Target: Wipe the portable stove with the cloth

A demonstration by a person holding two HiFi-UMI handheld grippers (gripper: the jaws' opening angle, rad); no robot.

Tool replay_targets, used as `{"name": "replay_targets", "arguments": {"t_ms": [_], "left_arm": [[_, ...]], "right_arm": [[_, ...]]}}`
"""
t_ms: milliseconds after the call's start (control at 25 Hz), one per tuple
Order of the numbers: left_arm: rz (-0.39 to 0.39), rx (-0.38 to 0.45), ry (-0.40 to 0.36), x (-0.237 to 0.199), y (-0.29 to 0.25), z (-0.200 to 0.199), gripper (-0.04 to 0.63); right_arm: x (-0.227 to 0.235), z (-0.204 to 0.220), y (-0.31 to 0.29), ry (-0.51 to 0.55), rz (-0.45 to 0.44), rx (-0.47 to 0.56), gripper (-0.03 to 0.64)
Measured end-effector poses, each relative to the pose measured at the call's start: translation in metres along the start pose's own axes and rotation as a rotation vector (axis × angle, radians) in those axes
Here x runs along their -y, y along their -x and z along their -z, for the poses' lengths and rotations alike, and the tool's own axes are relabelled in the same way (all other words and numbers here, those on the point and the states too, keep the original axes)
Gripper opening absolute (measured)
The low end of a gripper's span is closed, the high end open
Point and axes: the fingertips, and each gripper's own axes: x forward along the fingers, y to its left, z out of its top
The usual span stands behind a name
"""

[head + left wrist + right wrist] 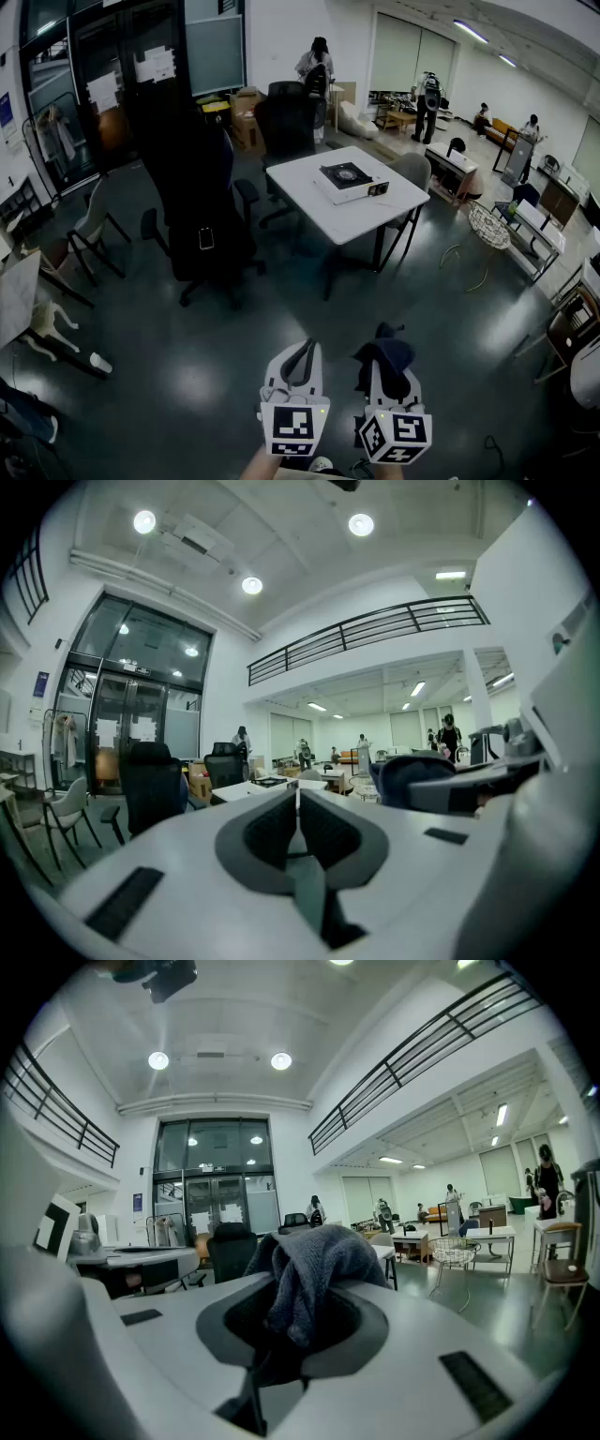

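Note:
The portable stove (346,178), black-topped with a pale body, lies on a white table (309,197) far ahead in the head view. Both grippers hang low at the bottom of that view, well short of the table. My right gripper (386,353) is shut on a dark blue-grey cloth (384,359), which bunches up over its jaws; the right gripper view shows the cloth (309,1269) draped between the jaws. My left gripper (304,354) is shut with nothing in it, its jaws pressed together (298,803). In the left gripper view the table (251,789) is a small distant shape.
Black office chairs (202,206) stand left of the table, another (286,122) behind it. A grey chair (412,173) sits at its right. Folding chairs and a board (19,300) line the left side. Desks and several people occupy the far right and back. Dark glossy floor (309,300) lies between me and the table.

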Motion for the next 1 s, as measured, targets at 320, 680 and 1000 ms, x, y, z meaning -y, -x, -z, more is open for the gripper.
{"name": "replay_targets", "arguments": {"t_ms": [320, 680, 1000], "left_arm": [[0.007, 0.002, 0.005, -0.006, -0.014, 0.002, 0.022], [0.022, -0.010, 0.014, -0.019, -0.033, 0.006, 0.022], [0.036, -0.002, 0.007, -0.045, -0.060, 0.003, 0.023]], "right_arm": [[0.000, 0.003, -0.015, 0.005, 0.003, -0.009, 0.081], [0.001, 0.001, -0.035, -0.026, 0.024, -0.015, 0.081], [-0.011, -0.001, -0.071, -0.027, 0.019, -0.014, 0.081]]}}
